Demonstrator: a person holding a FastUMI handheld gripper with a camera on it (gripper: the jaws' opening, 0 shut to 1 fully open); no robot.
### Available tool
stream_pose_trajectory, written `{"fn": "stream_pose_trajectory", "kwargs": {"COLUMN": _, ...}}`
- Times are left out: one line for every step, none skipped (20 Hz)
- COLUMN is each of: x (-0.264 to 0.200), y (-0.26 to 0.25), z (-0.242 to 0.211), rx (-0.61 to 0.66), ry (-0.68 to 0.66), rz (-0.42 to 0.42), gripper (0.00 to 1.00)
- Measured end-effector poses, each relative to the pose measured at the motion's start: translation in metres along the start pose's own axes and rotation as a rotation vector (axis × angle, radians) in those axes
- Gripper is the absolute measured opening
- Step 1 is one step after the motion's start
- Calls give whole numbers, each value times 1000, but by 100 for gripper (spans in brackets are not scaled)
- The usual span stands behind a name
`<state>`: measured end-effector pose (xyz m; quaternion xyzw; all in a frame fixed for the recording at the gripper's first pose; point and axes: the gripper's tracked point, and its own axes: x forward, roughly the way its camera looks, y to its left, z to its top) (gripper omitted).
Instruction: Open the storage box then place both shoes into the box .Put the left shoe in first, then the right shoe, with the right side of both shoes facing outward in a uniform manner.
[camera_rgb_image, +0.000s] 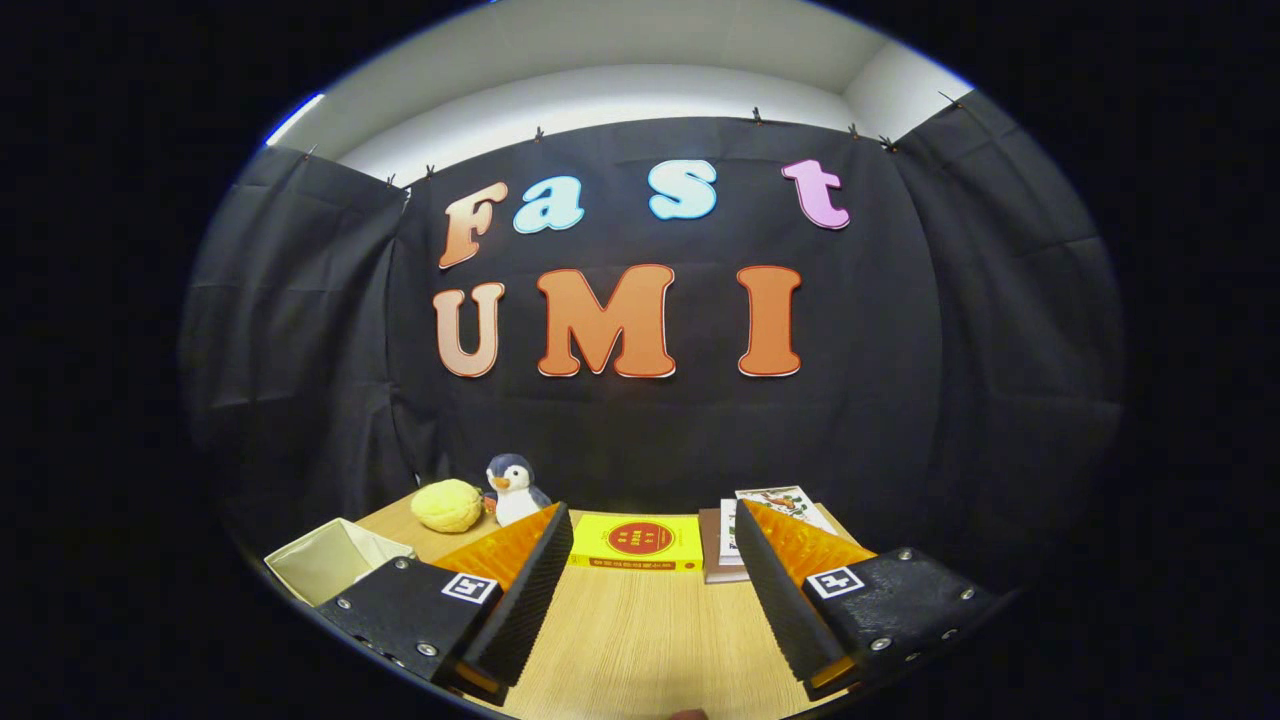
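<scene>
Fingers of the hand-held gripper (648, 540) stand wide apart, gripping nothing, above the wooden desk (640, 640). Beyond them lies a yellow book (637, 543); the pale open storage box (330, 563) sits off left (near a toy penguin (513, 489)).

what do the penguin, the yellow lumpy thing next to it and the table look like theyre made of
Penguin: plush fabric, soft matte fuzz. Yellow lump: probably plush or foam, matte and dimpled; hard to tell. Table: wood or wood-look laminate, pale with fine straight grain. The gripper is open, fingers empty above the table.
</scene>
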<state>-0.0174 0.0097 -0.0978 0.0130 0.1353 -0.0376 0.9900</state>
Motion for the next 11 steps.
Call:
{"fn": "stream_pose_trajectory", "kwargs": {"x": 0, "y": -1, "z": 3, "rx": -1, "ry": -6, "rz": -2, "gripper": 96}}
{"fn": "stream_pose_trajectory", "kwargs": {"x": 0, "y": -3, "z": 6, "rx": -4, "ry": -12, "rz": -3, "gripper": 97}}
{"fn": "stream_pose_trajectory", "kwargs": {"x": -1, "y": -3, "z": 8, "rx": -9, "ry": -19, "rz": -6, "gripper": 96}}
{"fn": "stream_pose_trajectory", "kwargs": {"x": -1, "y": -3, "z": 11, "rx": -13, "ry": -26, "rz": -8, "gripper": 96}}
{"fn": "stream_pose_trajectory", "kwargs": {"x": -2, "y": -2, "z": 13, "rx": -14, "ry": -30, "rz": -5, "gripper": 96}}
{"fn": "stream_pose_trajectory", "kwargs": {"x": -2, "y": 1, "z": 13, "rx": -14, "ry": -30, "rz": -2, "gripper": 96}}
{"fn": "stream_pose_trajectory", "kwargs": {"x": -2, "y": 2, "z": 13, "rx": -16, "ry": -28, "rz": 0, "gripper": 97}}
{"fn": "stream_pose_trajectory", "kwargs": {"x": -3, "y": 3, "z": 13, "rx": -18, "ry": -27, "rz": -1, "gripper": 97}}
{"fn": "stream_pose_trajectory", "kwargs": {"x": -4, "y": 5, "z": 14, "rx": -19, "ry": -26, "rz": 1, "gripper": 97}}
{"fn": "stream_pose_trajectory", "kwargs": {"x": -5, "y": 7, "z": 15, "rx": -21, "ry": -27, "rz": 4, "gripper": 97}}
{"fn": "stream_pose_trajectory", "kwargs": {"x": -6, "y": 9, "z": 16, "rx": -27, "ry": -27, "rz": 7, "gripper": 97}}
